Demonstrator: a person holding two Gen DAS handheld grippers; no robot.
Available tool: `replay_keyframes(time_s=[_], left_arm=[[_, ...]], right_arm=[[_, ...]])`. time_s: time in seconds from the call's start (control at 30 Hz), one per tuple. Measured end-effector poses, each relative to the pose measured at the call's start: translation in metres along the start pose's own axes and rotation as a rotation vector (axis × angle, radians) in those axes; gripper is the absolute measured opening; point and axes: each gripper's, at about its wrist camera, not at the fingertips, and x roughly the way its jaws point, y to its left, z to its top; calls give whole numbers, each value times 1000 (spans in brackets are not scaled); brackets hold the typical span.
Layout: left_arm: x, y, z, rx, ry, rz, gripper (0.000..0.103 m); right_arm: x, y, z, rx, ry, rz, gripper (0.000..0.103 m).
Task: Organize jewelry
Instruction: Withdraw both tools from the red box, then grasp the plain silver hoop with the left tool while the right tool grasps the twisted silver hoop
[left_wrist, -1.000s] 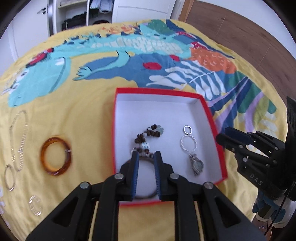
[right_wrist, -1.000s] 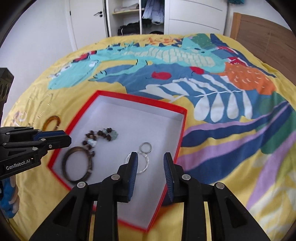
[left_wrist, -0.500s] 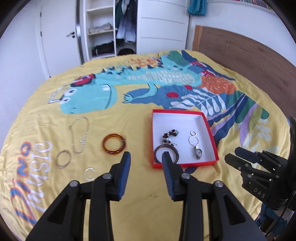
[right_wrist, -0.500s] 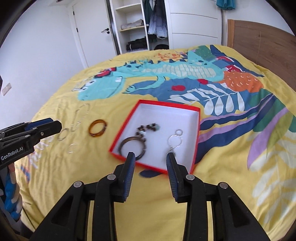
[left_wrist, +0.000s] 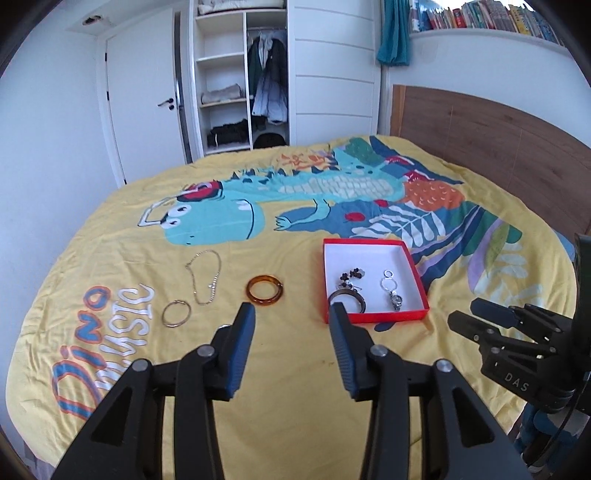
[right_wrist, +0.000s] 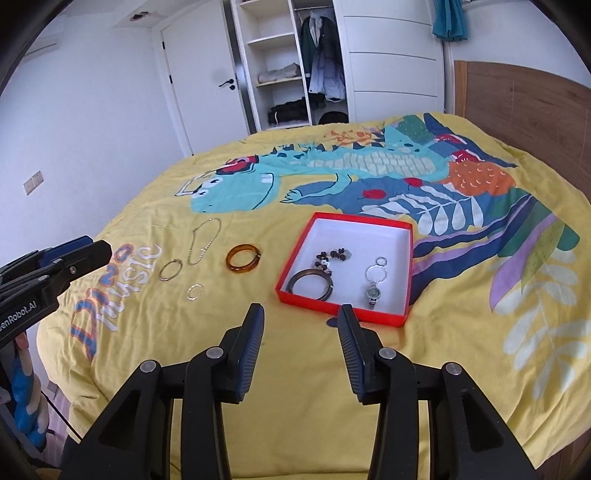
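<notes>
A red box with a white inside lies on the bed. In it are a dark bangle, a beaded piece and a silver ring chain with a watch. Left of the box on the cover lie an amber bangle, a silver chain, a silver hoop and a small clear ring. My left gripper and right gripper are open, empty, held back above the bed's near edge.
The yellow dinosaur bedcover spans the bed. A wooden headboard stands at the right. A white wardrobe with open shelves and a door are behind. The right gripper shows in the left wrist view, the left gripper in the right wrist view.
Both grippers have pulled back and up from the box, leaving the dark bangle in it. Both have opened wider. The whole bed and room now show.
</notes>
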Motion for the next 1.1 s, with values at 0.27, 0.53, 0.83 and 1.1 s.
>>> replay_keyframes(time_s=[0.27,0.53,0.83,1.1], left_arm=[[-45,23,-17,-22,-60,12,40],[-67,58,-36,-69,-73,35,40],[-38,134,-78,-170,29,117,41],[12,199,-116,-283,146,178,41]], right_arm=[[-27,28,-10,-31,-33,-3,43],[-41,64,-17,-91,-39,11,45],[-15,92,-17,-129,0,51,48],[51,109,-22,-131,97,127,50]])
